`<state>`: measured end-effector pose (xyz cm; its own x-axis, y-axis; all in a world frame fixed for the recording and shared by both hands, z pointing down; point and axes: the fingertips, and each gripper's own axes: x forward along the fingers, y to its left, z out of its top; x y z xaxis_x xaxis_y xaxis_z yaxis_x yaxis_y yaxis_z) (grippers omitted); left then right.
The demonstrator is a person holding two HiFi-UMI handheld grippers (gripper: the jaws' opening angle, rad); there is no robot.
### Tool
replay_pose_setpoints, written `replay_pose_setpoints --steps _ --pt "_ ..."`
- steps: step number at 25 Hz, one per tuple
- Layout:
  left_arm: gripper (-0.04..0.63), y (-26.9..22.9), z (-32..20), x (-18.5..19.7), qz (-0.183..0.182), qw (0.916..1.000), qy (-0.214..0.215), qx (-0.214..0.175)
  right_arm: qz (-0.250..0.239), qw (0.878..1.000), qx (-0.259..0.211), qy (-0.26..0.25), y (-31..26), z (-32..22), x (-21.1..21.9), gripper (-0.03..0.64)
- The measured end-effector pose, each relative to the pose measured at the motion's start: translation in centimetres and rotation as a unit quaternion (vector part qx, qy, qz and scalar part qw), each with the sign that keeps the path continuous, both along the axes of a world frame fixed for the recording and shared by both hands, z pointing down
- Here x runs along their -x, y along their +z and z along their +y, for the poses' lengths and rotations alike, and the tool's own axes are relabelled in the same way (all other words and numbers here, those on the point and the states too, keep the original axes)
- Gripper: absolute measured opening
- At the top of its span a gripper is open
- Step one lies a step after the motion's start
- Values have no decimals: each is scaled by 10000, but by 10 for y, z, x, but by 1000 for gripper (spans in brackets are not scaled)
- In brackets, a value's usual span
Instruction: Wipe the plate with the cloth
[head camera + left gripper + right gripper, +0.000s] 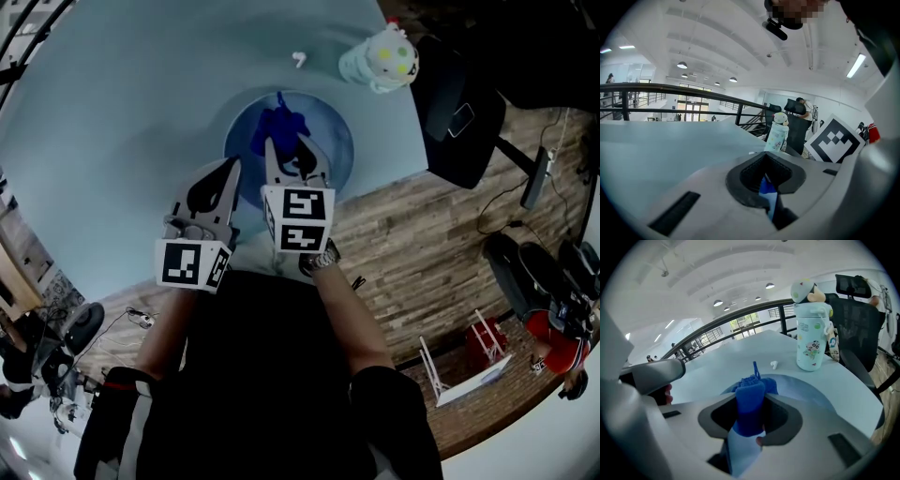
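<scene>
Right gripper (750, 420) is pinching the blue cloth (750, 401) between its jaws, with a fold sticking up past the tips. It's holding the cloth over the blue plate (333, 141), near the plate's centre. The plate is sitting on the round pale table (141, 94), towards the near edge.

Left gripper (766, 185) jaws are nearly pressed together, with a thin blue sliver in the gap that looks like the plate rim. In the head view its tips are sitting at the plate's left edge.

The cartoon-lidded bottle (380, 58) is standing upright beyond the plate. A small white earbud (298, 59) is lying to its left.
</scene>
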<state>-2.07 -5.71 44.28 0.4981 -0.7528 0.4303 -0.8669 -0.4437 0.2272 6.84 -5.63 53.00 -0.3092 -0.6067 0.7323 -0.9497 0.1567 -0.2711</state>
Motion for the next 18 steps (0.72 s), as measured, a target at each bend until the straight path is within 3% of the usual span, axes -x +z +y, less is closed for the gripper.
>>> replay_pose_setpoints --steps 13,18 --pt "0 5 1 13 -44 9998 -188 52 -445 9948 278 -872 9 13 60 120" --pt "0 10 0 17 -44 9997 -247 83 -467 9937 464 -904 22 17 64 120"
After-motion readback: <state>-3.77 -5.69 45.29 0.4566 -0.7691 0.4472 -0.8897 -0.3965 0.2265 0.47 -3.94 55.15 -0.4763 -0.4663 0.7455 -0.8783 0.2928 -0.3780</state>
